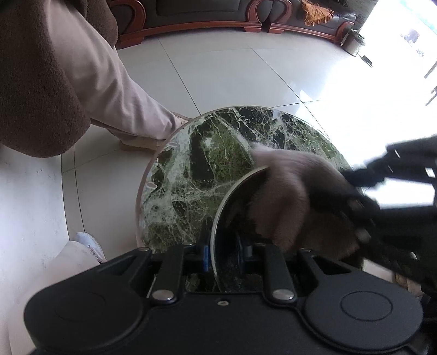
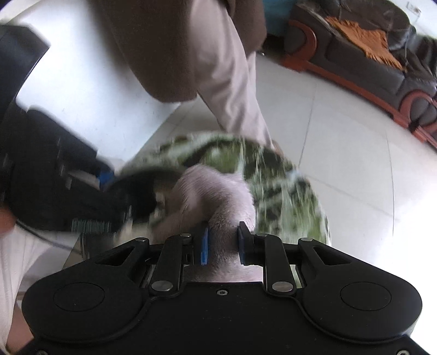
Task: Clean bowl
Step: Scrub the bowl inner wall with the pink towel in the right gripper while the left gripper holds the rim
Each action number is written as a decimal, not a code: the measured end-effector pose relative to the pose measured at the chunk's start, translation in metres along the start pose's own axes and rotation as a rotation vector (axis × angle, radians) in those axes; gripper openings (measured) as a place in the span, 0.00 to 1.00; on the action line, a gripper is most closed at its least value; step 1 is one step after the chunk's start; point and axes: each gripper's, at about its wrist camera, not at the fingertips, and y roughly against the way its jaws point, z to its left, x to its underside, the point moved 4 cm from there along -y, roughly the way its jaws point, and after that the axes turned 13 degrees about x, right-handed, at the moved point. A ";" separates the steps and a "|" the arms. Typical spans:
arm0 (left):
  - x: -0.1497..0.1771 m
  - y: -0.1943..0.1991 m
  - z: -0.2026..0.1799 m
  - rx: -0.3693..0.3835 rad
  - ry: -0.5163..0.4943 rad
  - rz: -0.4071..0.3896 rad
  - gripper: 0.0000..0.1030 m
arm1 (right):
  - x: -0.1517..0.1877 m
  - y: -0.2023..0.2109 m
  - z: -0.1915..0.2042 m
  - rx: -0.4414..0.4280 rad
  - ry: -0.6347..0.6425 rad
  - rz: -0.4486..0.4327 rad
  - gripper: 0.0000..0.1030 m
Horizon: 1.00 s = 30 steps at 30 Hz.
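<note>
A shiny metal bowl is tilted on edge over a round green marble table. My left gripper is shut on the bowl's rim at its near side. My right gripper is shut on a pinkish-grey cloth, which is pressed into the bowl's inside. In the left wrist view the right gripper comes in blurred from the right. In the right wrist view the bowl is dark and blurred at the left, with the left gripper beside it.
The person's leg in pale trousers stands just beyond the table's far left edge, with a white shoe below. A wooden-framed dark sofa lines the far wall. A metal bin stands at the far right on the white tiled floor.
</note>
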 end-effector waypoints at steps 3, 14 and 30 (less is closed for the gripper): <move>0.000 -0.001 0.000 -0.008 -0.006 0.000 0.18 | -0.004 0.002 0.002 0.007 0.020 -0.007 0.20; 0.003 0.001 -0.002 -0.012 0.006 -0.018 0.19 | 0.008 0.001 -0.008 -0.025 -0.120 0.010 0.20; 0.006 0.001 0.002 0.000 0.070 -0.051 0.21 | 0.024 0.003 -0.013 -0.050 -0.355 0.044 0.20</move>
